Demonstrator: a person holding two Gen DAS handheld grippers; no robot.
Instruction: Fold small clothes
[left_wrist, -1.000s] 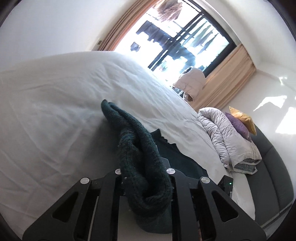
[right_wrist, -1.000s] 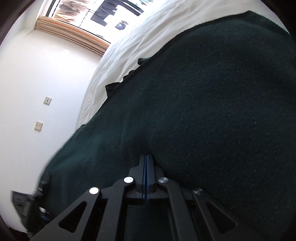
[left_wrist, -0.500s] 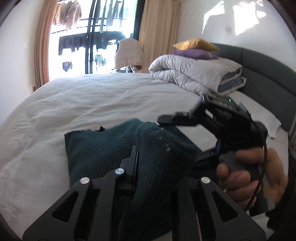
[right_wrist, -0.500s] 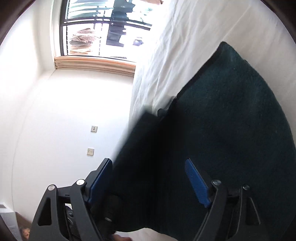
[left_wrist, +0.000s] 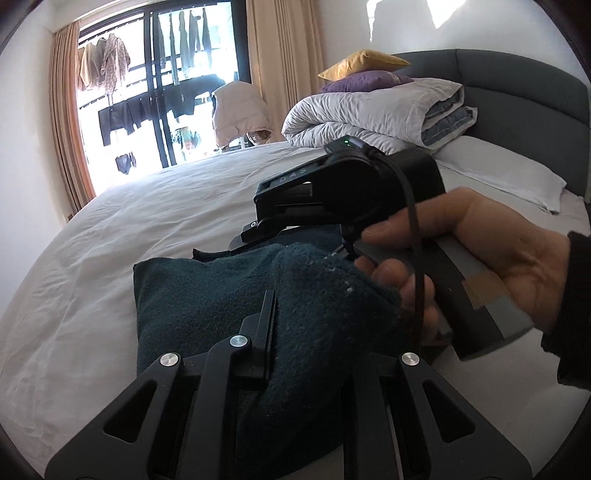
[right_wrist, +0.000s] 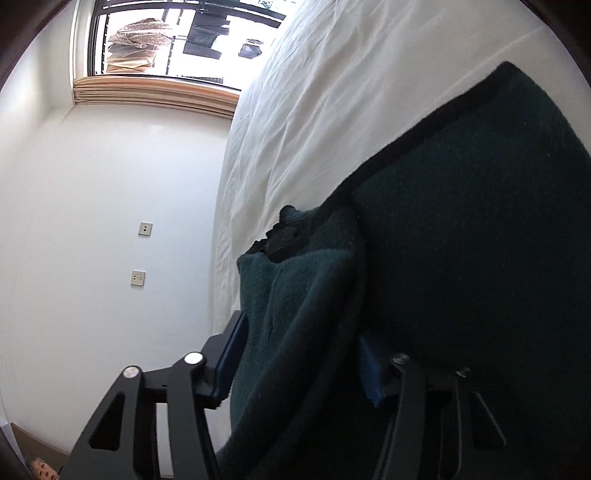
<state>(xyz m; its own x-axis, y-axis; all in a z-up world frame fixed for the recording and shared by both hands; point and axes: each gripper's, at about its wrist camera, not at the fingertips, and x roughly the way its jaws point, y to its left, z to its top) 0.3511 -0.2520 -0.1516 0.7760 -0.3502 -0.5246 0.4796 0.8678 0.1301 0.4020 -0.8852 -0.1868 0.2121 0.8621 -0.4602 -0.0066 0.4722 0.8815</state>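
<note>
A dark green knitted garment (left_wrist: 192, 295) lies part-folded on the white bed sheet (left_wrist: 147, 221). My left gripper (left_wrist: 291, 306) is shut on a thick fold of it, and the cloth drapes over and hides the right finger. In the left wrist view a hand (left_wrist: 480, 251) holds my right gripper (left_wrist: 251, 221) just above the garment's far edge. In the right wrist view the garment (right_wrist: 480, 258) fills the right half. The right gripper (right_wrist: 299, 354) is closing, with a bunched fold filling the gap between its blue pads (right_wrist: 229, 358) and touching both.
A folded grey duvet (left_wrist: 369, 114) with a yellow pillow (left_wrist: 362, 64) and a purple one sits by the grey headboard (left_wrist: 517, 92). A white pillow (left_wrist: 498, 173) lies to the right. A window (left_wrist: 166, 92) stands beyond the bed. A wall with sockets (right_wrist: 144, 229) borders the bed's side.
The left gripper rolled level and carried its fold across over the laid part. The right gripper let go of the flat cloth, opened wide, then came in around a fold.
</note>
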